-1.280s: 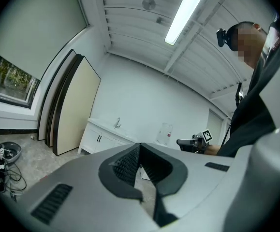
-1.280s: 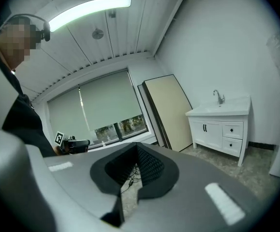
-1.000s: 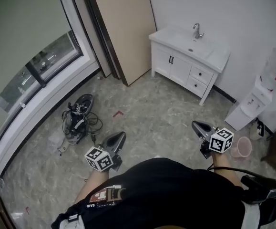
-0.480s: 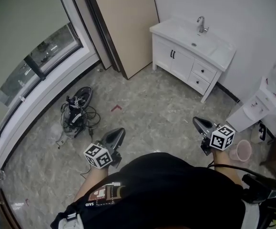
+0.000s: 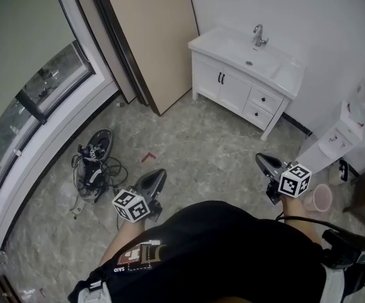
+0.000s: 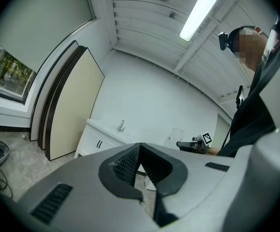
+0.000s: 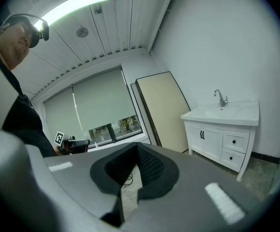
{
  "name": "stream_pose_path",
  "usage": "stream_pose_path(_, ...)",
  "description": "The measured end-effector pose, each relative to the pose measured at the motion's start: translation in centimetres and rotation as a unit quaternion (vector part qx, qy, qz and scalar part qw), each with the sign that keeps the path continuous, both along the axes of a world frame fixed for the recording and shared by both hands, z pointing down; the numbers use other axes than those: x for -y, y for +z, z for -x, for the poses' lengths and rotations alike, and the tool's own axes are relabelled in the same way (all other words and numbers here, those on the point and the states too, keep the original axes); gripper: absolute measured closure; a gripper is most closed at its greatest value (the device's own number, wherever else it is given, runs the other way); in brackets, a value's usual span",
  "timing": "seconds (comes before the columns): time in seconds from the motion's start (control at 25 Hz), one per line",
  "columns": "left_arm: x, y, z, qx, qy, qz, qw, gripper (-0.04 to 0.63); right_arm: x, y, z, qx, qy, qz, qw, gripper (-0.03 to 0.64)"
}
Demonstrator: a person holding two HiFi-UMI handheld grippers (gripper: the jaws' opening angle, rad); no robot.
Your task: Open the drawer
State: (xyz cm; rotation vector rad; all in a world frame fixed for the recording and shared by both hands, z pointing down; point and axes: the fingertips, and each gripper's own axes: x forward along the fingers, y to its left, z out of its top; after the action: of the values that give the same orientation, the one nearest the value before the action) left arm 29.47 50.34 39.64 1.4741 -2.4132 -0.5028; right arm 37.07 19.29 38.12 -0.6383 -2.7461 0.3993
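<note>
- Left gripper (image 5: 161, 173): fingers (image 6: 126, 164) pressed together, nothing between them. Right gripper (image 5: 260, 160): fingers (image 7: 152, 166) likewise closed and empty.
- Vanity (image 5: 232, 84) stands well ahead of both pairs of fingers, across open floor (image 5: 201, 150). Its upper drawer (image 5: 265, 98) and lower drawer (image 5: 256, 113) are at the end that lies ahead and to the right of the right fingers.
- Risk: reaching a knob with the fingers closed. They would bump it rather than take it (they must part first).
- Risk: the knobs look small and round, as far as this distance allows. A shallow pinch could slip off under the pull.
- Risk: wrong target. There are two drawers, with cabinet doors (image 5: 223, 84) just beside them.
- Risk: the cable tangle (image 5: 92, 169) left of the left fingers and the pink bucket (image 5: 321, 196) near the right fingers are trip or knock hazards on the way in.
</note>
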Motion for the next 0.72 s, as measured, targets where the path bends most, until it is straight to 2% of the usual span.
stream_pose_path(0.2,-1.3,-2.1,8.0,0.019,0.026,0.0,0.9995,0.595,-1.9,-1.7,6.2,0.013,0.024,-0.001,1.0,0.618)
stream_pose_path(0.36,-3.7,-2.8,13.3,0.031,0.04,0.005,0.9987,0.595,-5.4,-2.0,11.5,0.017,0.021,-0.003,1.0,0.618)
stream_pose_path(0.52,-6.3,-2.4,17.6,0.029,0.042,0.014,0.9986,0.595,-7.6,-2.0,15.5,0.021,0.025,-0.001,0.999,0.618)
stream_pose_path(0.72,-7.4,-2.8,21.8,0.033,0.031,0.005,0.9989,0.595,-8.1,-1.8,18.6,0.015,0.025,-0.007,1.0,0.618)
